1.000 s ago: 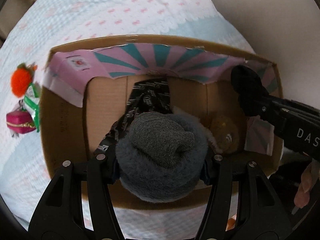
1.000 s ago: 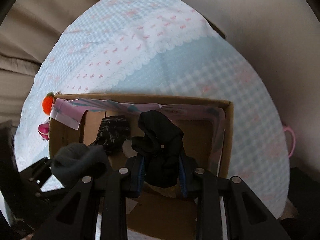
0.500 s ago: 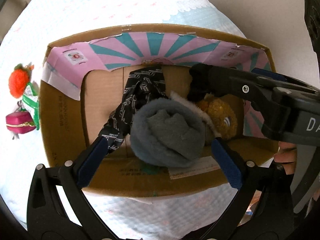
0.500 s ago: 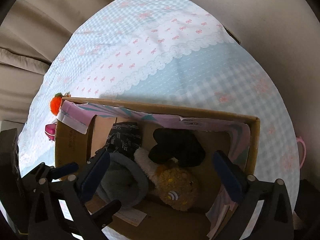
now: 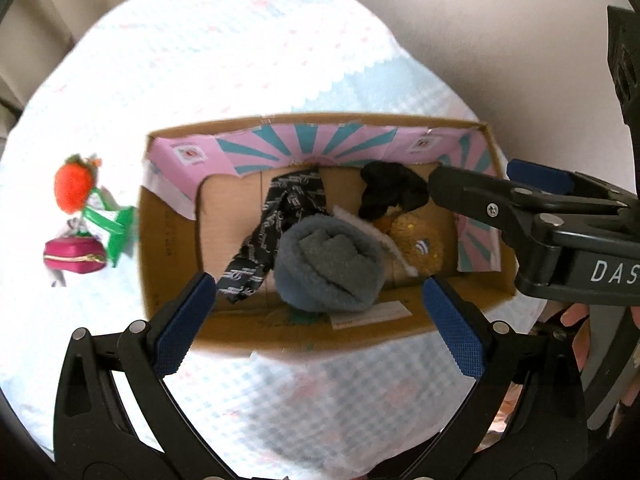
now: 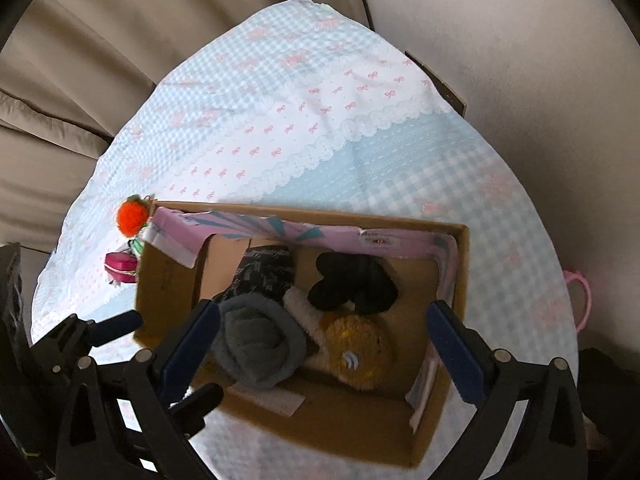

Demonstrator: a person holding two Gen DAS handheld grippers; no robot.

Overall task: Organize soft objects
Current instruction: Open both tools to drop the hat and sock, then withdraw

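A cardboard box [image 5: 168, 236] [image 6: 456, 292] with a pink and teal lining stands on the bed. Inside lie a rolled grey fleece [image 5: 328, 264] [image 6: 260, 344], a black bundle [image 5: 392, 192] [image 6: 352, 284], a black patterned cloth [image 5: 276, 224] [image 6: 264, 272] and a brown plush toy [image 5: 420, 244] [image 6: 356, 356]. My left gripper [image 5: 316, 320] is open and empty above the box's near edge. My right gripper [image 6: 324, 344] is open and empty over the box; it shows at the right in the left wrist view [image 5: 520, 208].
An orange pompom [image 5: 74, 188] [image 6: 132, 216], a green tag [image 5: 112, 224] and a magenta pouch [image 5: 74, 260] [image 6: 120, 268] lie left of the box. The bedspread [image 6: 320, 128] is pale blue and white with pink bows. A pink loop [image 6: 580, 296] lies at the right edge.
Both grippers opened: the grey fleece and the black bundle dropped into the box. Both grippers have since pulled back and up from the box.
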